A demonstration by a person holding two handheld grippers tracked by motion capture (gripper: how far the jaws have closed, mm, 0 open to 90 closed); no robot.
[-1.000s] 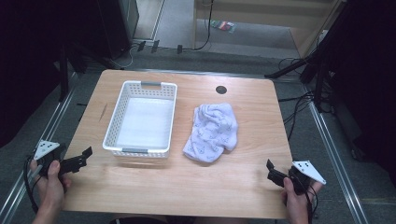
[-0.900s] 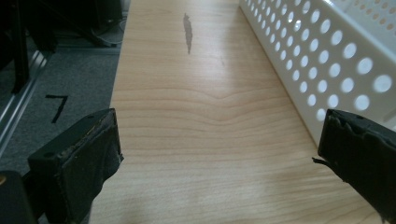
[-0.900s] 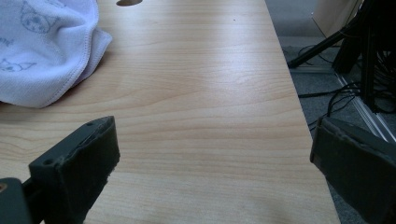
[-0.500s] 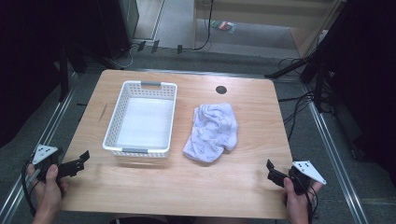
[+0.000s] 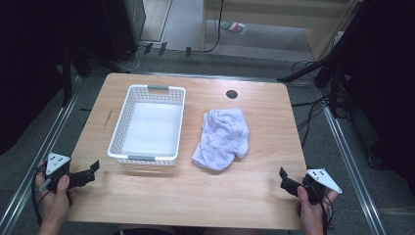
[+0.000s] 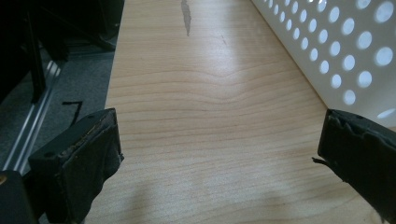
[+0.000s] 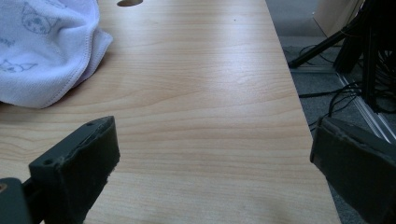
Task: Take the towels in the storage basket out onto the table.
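Spread wide and empty, the left gripper (image 5: 93,170) and right gripper (image 5: 284,177) are held at the worktop's (image 5: 195,196) near corners, with cloth (image 5: 221,138) beside basket (image 5: 128,157).

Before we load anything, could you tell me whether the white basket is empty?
Empty: the white perforated plastic basket shows only its bare floor.

The high view looks forward and down over the whole worktop (image 5: 195,196). Each gripper view skims it from close above, sharing the basket (image 6: 336,51) and the towel (image 7: 42,51) with the high view.
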